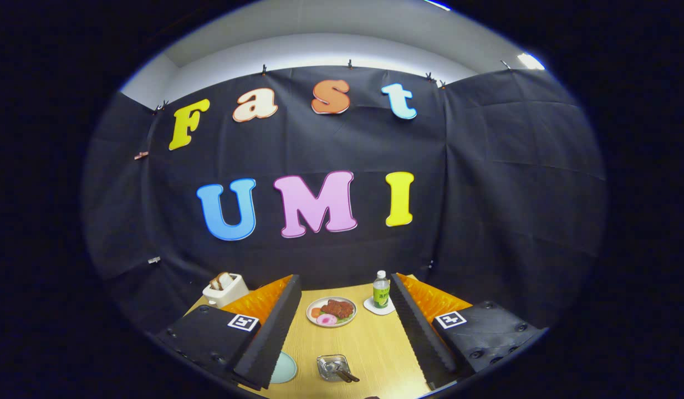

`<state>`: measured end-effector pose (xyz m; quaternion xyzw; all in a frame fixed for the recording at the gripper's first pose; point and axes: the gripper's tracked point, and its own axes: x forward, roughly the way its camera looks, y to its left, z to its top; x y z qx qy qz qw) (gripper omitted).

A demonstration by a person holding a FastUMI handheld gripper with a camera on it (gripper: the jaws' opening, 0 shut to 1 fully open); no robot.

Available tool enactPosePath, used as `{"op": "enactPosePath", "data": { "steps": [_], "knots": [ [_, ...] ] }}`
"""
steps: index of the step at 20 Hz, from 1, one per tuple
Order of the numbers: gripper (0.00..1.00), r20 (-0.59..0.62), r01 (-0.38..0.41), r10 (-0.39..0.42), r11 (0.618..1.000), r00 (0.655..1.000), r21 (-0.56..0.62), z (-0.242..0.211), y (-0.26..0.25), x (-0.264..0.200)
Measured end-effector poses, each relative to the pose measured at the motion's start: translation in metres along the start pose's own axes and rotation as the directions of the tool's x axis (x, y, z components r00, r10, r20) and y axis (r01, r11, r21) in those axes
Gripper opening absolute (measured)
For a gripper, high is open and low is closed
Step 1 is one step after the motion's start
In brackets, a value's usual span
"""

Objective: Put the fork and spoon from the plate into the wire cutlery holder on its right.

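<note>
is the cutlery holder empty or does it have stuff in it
Not empty: dark-handled cutlery sticks out of the wire holder, which sits between the open tongs.

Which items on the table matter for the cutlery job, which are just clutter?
Job:
- wire cutlery holder between the open fingers, with cutlery handles sticking out
- pale plate beside the left finger
- gripper, holding nothing

Clutter:
- plate of food farther along the table
- green bottle on a coaster
- toaster with bread
</note>
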<state>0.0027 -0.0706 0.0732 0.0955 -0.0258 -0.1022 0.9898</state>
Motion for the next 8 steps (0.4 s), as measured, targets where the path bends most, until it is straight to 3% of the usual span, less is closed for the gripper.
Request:
{"op": "enactPosePath", "data": {
  "steps": [2,8],
  "knots": [
    [0.99,0.021,0.017,-0.017,1.000,1.000,-0.007,-0.009,-0.008,-0.005],
    [0.99,-0.006,-0.048,0.048,0.995,0.999,-0.091,-0.042,-0.002,-0.002]
  ]
}}
